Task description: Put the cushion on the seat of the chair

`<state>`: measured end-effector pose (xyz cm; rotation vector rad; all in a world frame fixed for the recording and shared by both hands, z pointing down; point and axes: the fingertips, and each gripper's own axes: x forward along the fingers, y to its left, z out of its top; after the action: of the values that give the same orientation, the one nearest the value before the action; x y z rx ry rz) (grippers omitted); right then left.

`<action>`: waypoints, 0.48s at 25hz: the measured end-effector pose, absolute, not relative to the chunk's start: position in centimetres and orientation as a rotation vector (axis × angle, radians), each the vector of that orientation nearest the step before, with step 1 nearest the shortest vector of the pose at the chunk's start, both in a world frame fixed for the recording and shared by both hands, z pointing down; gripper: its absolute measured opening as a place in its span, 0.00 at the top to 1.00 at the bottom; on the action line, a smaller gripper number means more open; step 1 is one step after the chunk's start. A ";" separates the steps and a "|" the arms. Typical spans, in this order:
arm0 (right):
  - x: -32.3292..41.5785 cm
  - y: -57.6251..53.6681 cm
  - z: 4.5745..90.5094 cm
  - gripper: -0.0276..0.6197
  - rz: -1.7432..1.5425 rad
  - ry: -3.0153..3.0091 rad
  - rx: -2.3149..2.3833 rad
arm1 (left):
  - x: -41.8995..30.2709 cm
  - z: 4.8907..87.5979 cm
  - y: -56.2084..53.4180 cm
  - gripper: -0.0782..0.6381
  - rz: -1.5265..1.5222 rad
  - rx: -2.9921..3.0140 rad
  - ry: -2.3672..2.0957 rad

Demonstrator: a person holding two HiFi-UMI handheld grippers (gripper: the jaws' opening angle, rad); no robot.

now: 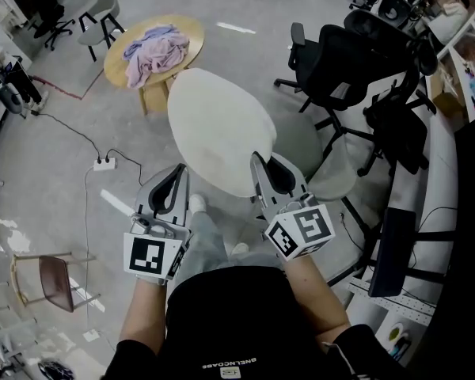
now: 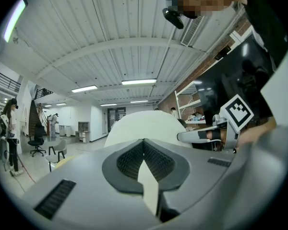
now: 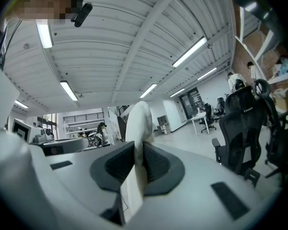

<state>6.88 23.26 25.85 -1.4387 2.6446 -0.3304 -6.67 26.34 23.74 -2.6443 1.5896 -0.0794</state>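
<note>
Grey concrete floor [image 1: 32, 182], round wooden table [image 1: 192, 32] with pink cloth [image 1: 154, 52], black office chairs [image 1: 332, 58], power strip [image 1: 104, 164], ribbed white ceiling [image 2: 110, 28], tube lights [image 2: 139, 82]

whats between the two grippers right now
In the head view, the near edge of the cushion runs from the left gripper to the right gripper, and both are shut on it. Below that stretch are the person's legs and shoes.

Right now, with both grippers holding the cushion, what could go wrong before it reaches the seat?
The left gripper and right gripper pinch only the near edge of the cushion, so it may sag or slip out. The cushion also covers part of the pale chair, so it may land off-centre.
</note>
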 end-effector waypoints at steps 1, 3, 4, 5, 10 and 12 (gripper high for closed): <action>6.9 22.9 25.9 0.88 -0.326 2.645 -1.441 | -6.7 23.8 26.0 0.88 -0.083 -2.640 1.587; 6.8 22.2 26.0 0.88 -0.323 2.644 -1.449 | -6.8 23.9 25.1 0.88 -0.092 -2.635 1.581; 6.6 21.7 26.1 0.88 -0.322 2.644 -1.452 | -6.9 24.0 24.7 0.88 -0.094 -2.639 1.578; 6.5 21.2 26.2 0.88 -0.321 2.644 -1.456 | -7.0 24.1 24.1 0.88 -0.092 -2.644 1.578; 5.4 17.5 26.7 0.88 -0.340 2.645 -1.477 | -8.6 24.7 20.7 0.88 -0.092 -2.645 1.587; 4.4 15.6 26.9 0.88 -0.345 2.650 -1.484 | -9.8 25.0 18.7 0.88 -0.093 -2.651 1.597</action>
<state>4.43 15.65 26.90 -1.4840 2.6499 -0.3454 -9.76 18.73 25.02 -2.6510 1.5967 -0.0925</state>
